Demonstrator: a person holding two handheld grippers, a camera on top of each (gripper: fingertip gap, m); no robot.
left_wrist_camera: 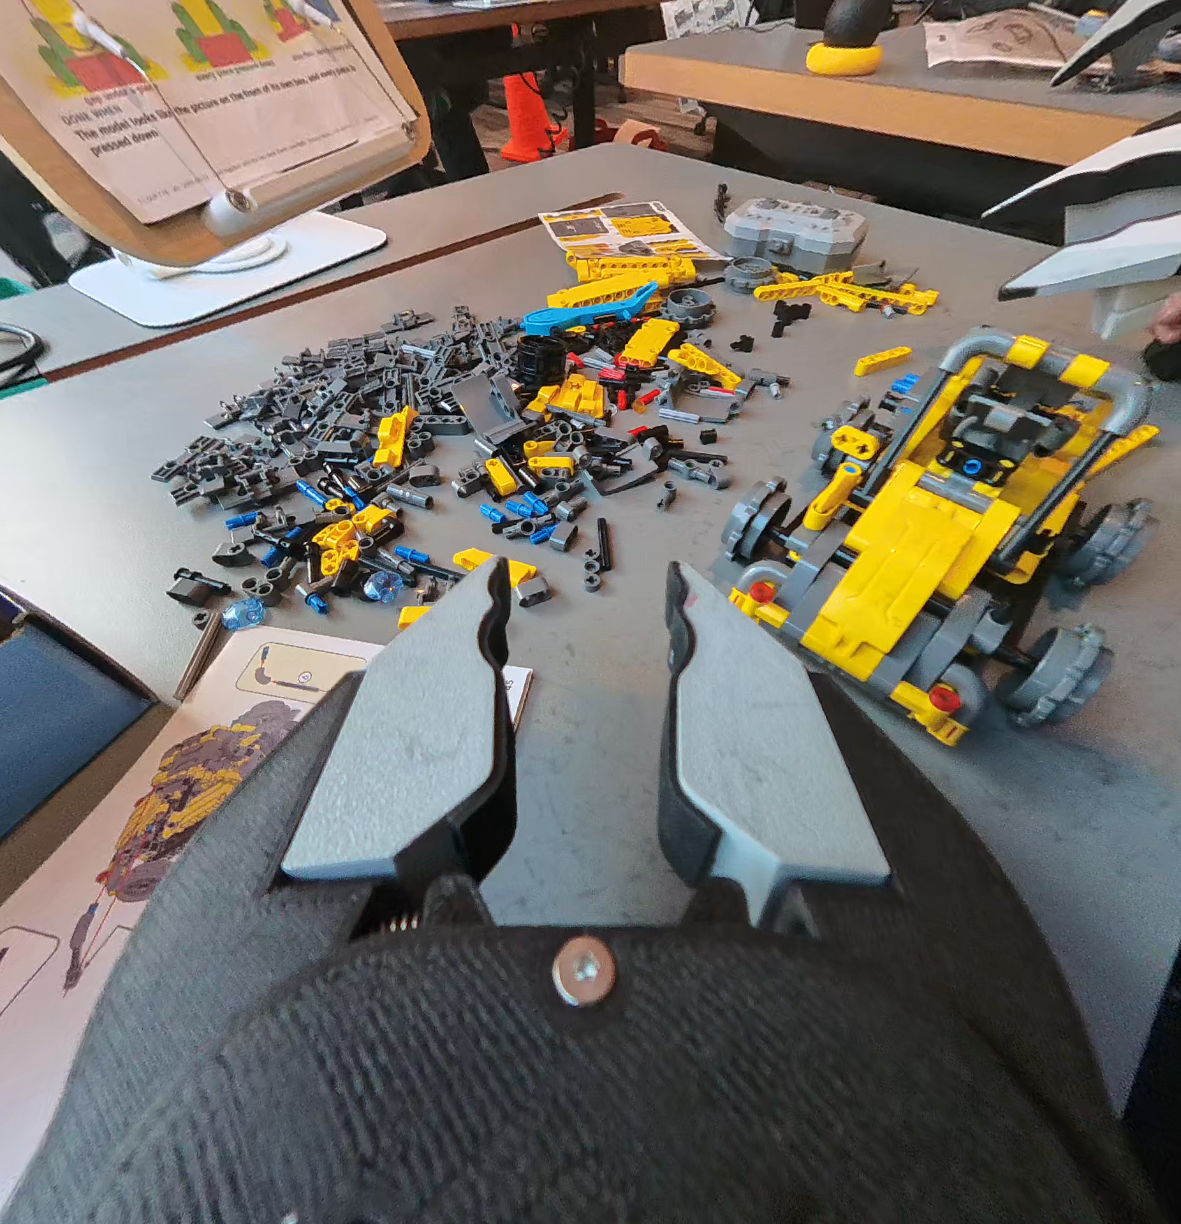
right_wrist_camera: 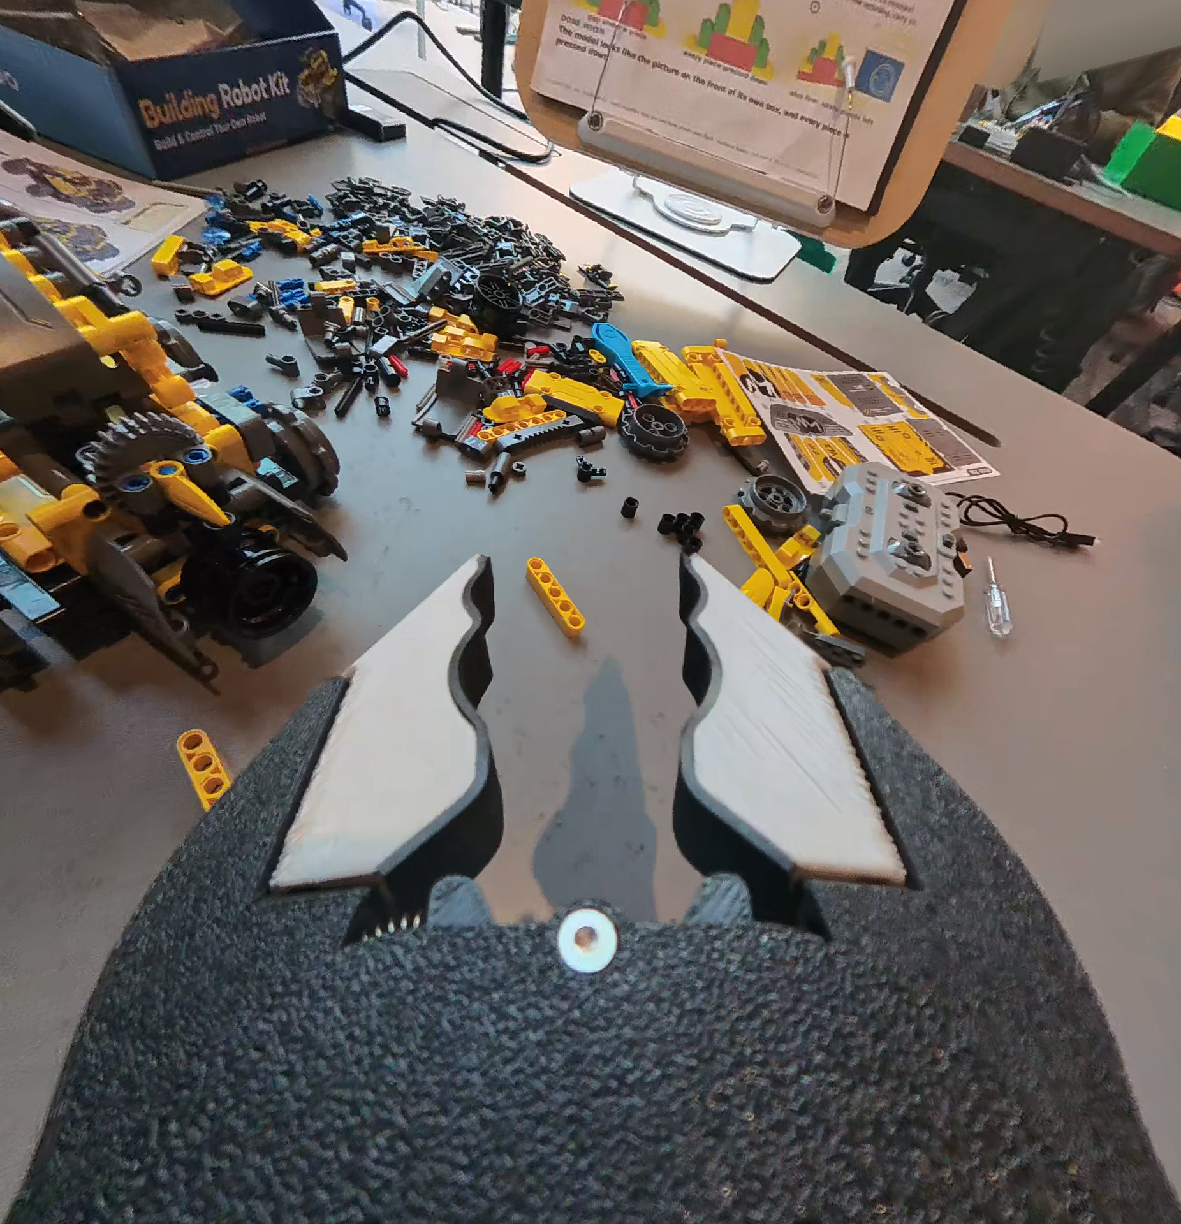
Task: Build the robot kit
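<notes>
My left gripper is open and empty above the grey table. A pile of small black, grey, yellow and blue building pieces lies just beyond it. A part-built yellow and grey vehicle stands to its right. My right gripper is open and empty. A loose yellow beam with holes lies on the table between its fingertips. The vehicle is to its left in the right wrist view, the pile ahead. The right gripper also shows at the left wrist view's right edge.
An instruction booklet lies under my left gripper's left side. A grey battery box, a sticker sheet, a cable and a small screwdriver lie at the right. A blue kit box and a document stand are at the back.
</notes>
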